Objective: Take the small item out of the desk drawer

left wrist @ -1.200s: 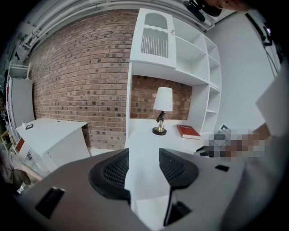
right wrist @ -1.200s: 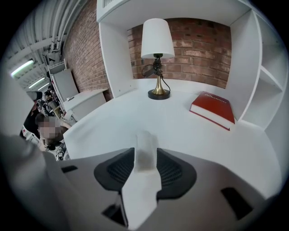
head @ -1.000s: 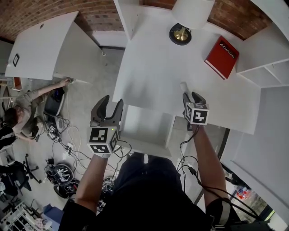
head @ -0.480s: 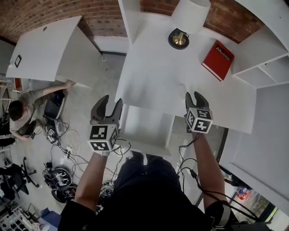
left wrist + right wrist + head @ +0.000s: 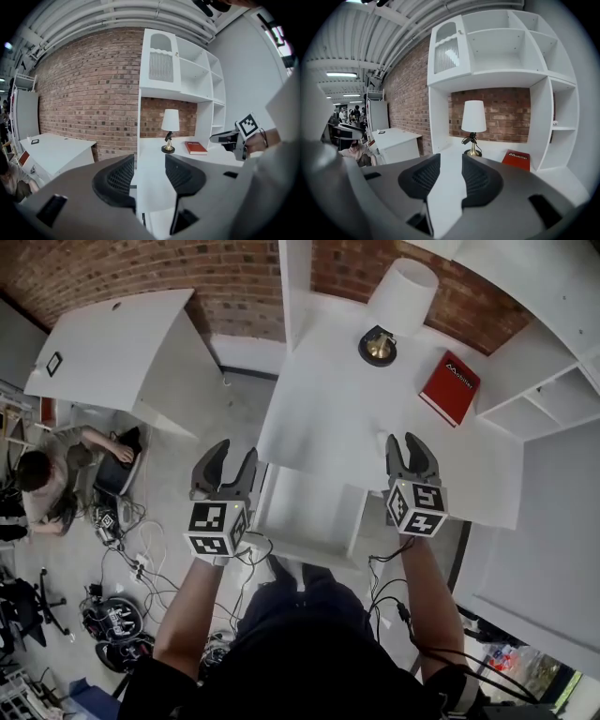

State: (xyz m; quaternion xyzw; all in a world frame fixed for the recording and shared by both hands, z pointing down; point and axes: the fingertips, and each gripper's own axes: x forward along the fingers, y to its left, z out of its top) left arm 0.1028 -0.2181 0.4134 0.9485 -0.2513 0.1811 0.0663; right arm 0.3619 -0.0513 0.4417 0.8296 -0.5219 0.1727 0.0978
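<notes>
The white drawer (image 5: 305, 507) stands pulled out from under the white desk (image 5: 328, 409), and its inside looks bare. A small white item (image 5: 382, 440) stands on the desk top, just left of the left finger of my right gripper (image 5: 410, 448). That gripper hovers over the desk's front edge with its jaws closing, and only desk top shows between the pads in the right gripper view (image 5: 451, 159). My left gripper (image 5: 223, 470) is open and holds nothing. It hangs left of the drawer, at the desk's front left corner (image 5: 150, 161).
A lamp (image 5: 394, 306) and a red book (image 5: 453, 387) sit at the back of the desk. White shelves (image 5: 534, 399) rise on the right. A second white desk (image 5: 112, 362) stands to the left, with a person (image 5: 56, 474) crouched among cables on the floor.
My right gripper has drawn a little back and right from the small white item, which stays on the desk. Its jaws look slightly narrower. The left gripper has hardly moved.
</notes>
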